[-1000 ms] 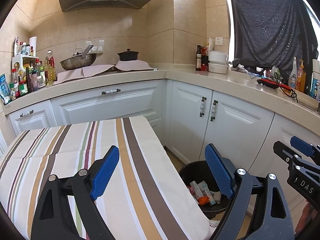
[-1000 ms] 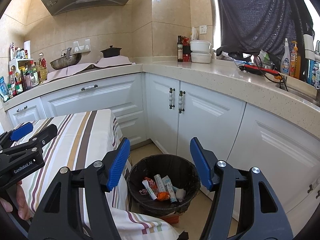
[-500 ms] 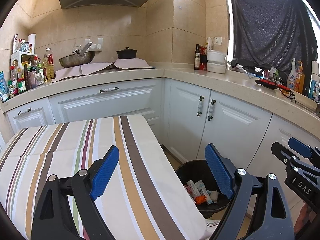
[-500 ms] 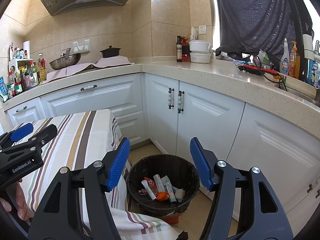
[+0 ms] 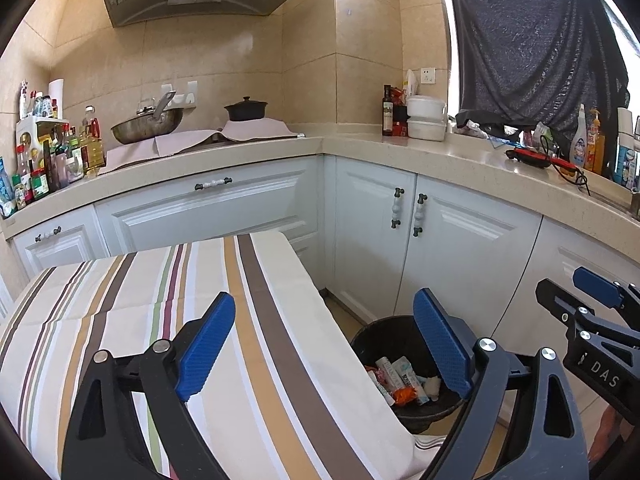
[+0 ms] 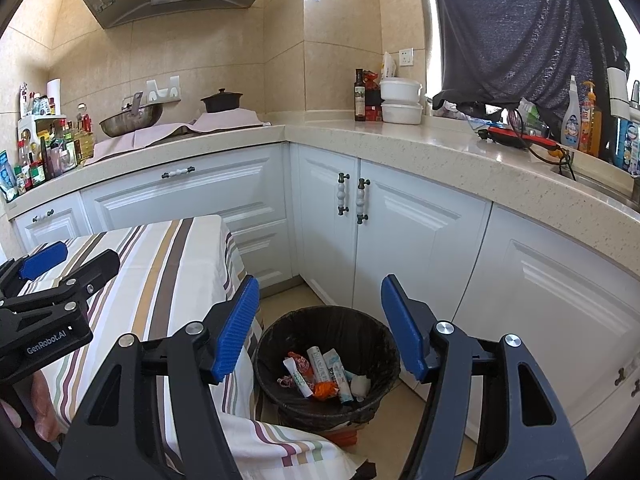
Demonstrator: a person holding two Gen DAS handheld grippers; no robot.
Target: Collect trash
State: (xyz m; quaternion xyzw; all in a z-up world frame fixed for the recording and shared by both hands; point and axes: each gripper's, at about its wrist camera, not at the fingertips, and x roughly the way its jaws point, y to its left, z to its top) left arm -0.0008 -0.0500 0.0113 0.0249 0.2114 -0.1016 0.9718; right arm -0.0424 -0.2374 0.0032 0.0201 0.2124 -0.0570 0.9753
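Note:
A black trash bin [image 6: 280,332] lined with a dark bag stands on the floor beside the striped table [image 6: 176,256]. Several wrappers and crumpled scraps [image 6: 320,376] lie at its bottom. My right gripper [image 6: 320,320] hovers open above the bin with nothing between its blue pads. My left gripper [image 5: 324,348] is open over the table's right edge, also holding nothing; the bin [image 5: 384,332] shows between its fingers, with the scraps [image 5: 400,380] inside. Each gripper appears at the side of the other's view: the right gripper [image 5: 596,300], the left gripper [image 6: 60,264].
White cabinets [image 6: 400,240] run under an L-shaped beige counter [image 6: 400,144] behind the bin. A wok [image 6: 130,118], a black pot [image 6: 222,100], bottles [image 6: 48,152] and containers [image 6: 400,100] stand on the counter. A person's hand [image 6: 40,400] shows at the lower left.
Nothing has visibly changed apart from a slight shift of the views; both grippers stay open and in place.

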